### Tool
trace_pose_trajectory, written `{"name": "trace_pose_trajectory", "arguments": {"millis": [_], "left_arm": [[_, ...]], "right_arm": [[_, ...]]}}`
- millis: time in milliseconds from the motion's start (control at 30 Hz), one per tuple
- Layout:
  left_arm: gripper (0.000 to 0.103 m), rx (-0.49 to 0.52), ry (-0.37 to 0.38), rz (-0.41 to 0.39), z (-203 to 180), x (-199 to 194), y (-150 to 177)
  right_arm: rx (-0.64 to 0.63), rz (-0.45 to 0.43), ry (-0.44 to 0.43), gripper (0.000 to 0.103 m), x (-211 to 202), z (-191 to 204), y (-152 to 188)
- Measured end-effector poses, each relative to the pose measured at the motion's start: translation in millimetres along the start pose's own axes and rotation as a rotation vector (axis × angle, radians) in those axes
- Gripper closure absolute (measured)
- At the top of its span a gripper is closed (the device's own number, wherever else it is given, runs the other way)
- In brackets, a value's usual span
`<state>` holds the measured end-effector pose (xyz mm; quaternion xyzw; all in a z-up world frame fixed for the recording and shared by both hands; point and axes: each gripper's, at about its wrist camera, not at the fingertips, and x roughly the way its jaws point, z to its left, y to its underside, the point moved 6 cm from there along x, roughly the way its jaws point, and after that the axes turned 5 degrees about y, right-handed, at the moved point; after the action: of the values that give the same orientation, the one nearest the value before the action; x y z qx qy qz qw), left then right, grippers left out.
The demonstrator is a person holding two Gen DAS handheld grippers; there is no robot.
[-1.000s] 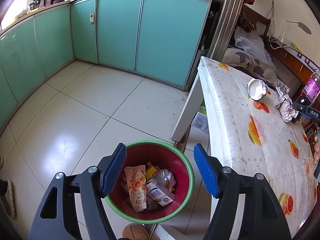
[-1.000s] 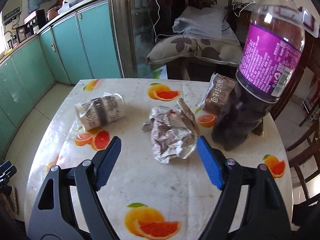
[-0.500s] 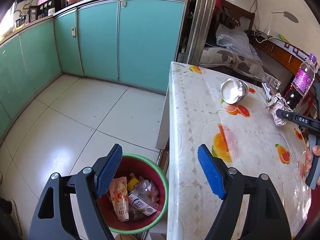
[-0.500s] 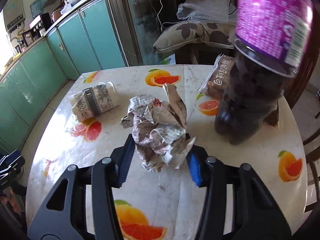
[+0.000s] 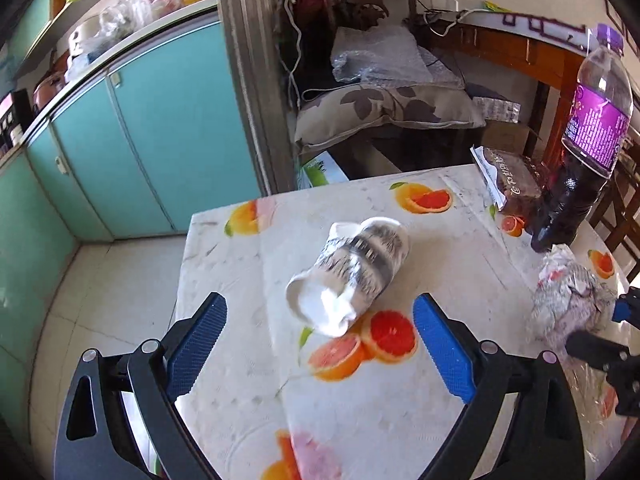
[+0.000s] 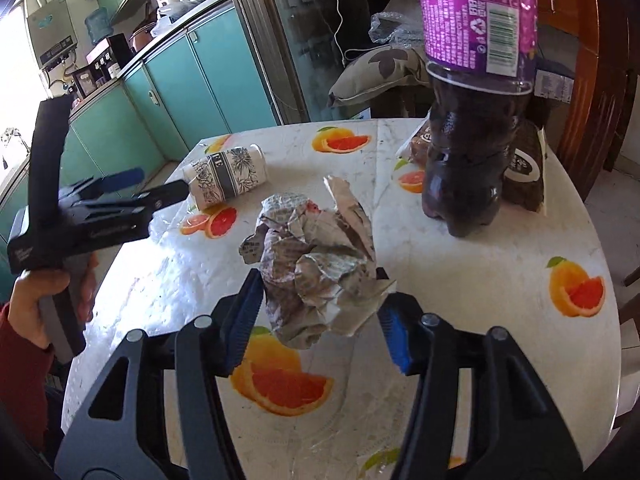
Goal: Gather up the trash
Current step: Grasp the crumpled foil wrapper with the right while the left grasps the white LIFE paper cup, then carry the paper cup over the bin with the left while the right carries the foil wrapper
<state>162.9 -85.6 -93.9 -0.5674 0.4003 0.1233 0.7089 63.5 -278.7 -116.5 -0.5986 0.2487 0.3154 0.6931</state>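
A crumpled newspaper ball (image 6: 316, 264) sits on the fruit-print table (image 6: 500, 280). My right gripper (image 6: 320, 320) is shut on its near side. The ball also shows at the right of the left wrist view (image 5: 568, 296). A white paper cup with a black floral pattern (image 5: 352, 272) lies on its side, its mouth towards me. My left gripper (image 5: 320, 344) is open and empty, its blue pads just short of the cup. The cup (image 6: 228, 178) and the left gripper (image 6: 120, 192) also show in the right wrist view.
A tall purple-label bottle of dark drink (image 6: 476, 92) stands at the table's far right, with a brown snack packet (image 6: 524, 168) behind it. Teal cabinets (image 5: 160, 140) line the far wall. The floor (image 5: 100, 300) drops away at the table's left edge.
My left gripper swung from above the red trash bin on the floor to over the table, facing the cup. My right gripper moved in and closed on the newspaper ball.
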Motion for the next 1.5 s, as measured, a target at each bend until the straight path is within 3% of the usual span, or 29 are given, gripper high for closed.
{"name": "trace_pose_trajectory", "arguments": {"millis": [100, 200, 267, 400, 433, 467, 500, 533, 600, 767, 933, 967, 1033, 1067, 1133, 1300, 1400, 1467, 1500], "left_arm": [[0.013, 0.049, 0.007, -0.001, -14, 14, -15], [0.017, 0.040, 0.005, 0.049, -17, 34, -20], [0.032, 0.025, 0.007, 0.077, -17, 43, -18], [0.066, -0.002, 0.019, 0.059, -16, 41, -16], [0.068, -0.013, 0.013, 0.054, -15, 39, -16], [0.069, -0.022, 0.003, 0.040, -14, 34, -16], [0.077, -0.029, 0.001, 0.023, -13, 29, -16], [0.091, -0.036, 0.002, 0.007, -12, 21, -15], [0.103, -0.046, -0.011, -0.023, -8, 2, -11], [0.103, -0.049, 0.009, -0.038, 0, -42, 10], [0.099, -0.015, 0.064, 0.002, -1, -60, 28], [0.091, -0.007, 0.071, 0.013, -2, -59, 30], [0.021, -0.007, 0.048, -0.008, 0, -59, 29], [0.017, -0.016, 0.044, -0.033, 1, -59, 26], [0.019, -0.036, 0.048, -0.039, 1, -51, 18], [0.019, -0.043, -0.008, 0.033, 2, -3, 5], [0.022, -0.071, -0.003, 0.068, 2, 22, 2], [0.036, -0.075, -0.009, 0.096, -1, 36, 4], [0.055, -0.078, -0.018, 0.113, -2, 42, 6]], "right_arm": [[0.038, 0.011, -0.020, 0.049, -1, -11, 3], [0.057, 0.004, -0.034, 0.049, -5, -15, 3], [0.058, -0.003, -0.046, 0.049, -8, -13, 2], [0.047, 0.003, -0.061, 0.049, -8, -8, 4], [0.044, 0.005, -0.065, 0.049, -7, -6, 5], [0.044, 0.007, -0.068, 0.049, -6, -5, 5], [0.044, 0.008, -0.072, 0.049, -6, -3, 5], [0.043, 0.009, -0.076, 0.049, -6, -2, 6], [0.039, 0.008, -0.081, 0.049, -6, 3, 6], [0.004, 0.006, -0.079, 0.049, -8, 17, 8], [0.000, 0.017, -0.099, 0.049, -6, 27, 11], [-0.001, 0.016, -0.097, 0.049, -6, 28, 11], [0.001, 0.016, -0.092, 0.049, -5, 27, 10], [0.008, 0.016, -0.093, 0.049, -5, 26, 10], [0.023, 0.013, -0.094, 0.049, -5, 23, 8], [0.050, -0.001, -0.077, 0.049, -7, 10, 5], [0.071, -0.005, -0.069, 0.049, -7, 2, 4], [0.078, -0.010, -0.064, 0.049, -8, -2, 3], [0.080, -0.010, -0.065, 0.049, -8, -3, 2]]}}
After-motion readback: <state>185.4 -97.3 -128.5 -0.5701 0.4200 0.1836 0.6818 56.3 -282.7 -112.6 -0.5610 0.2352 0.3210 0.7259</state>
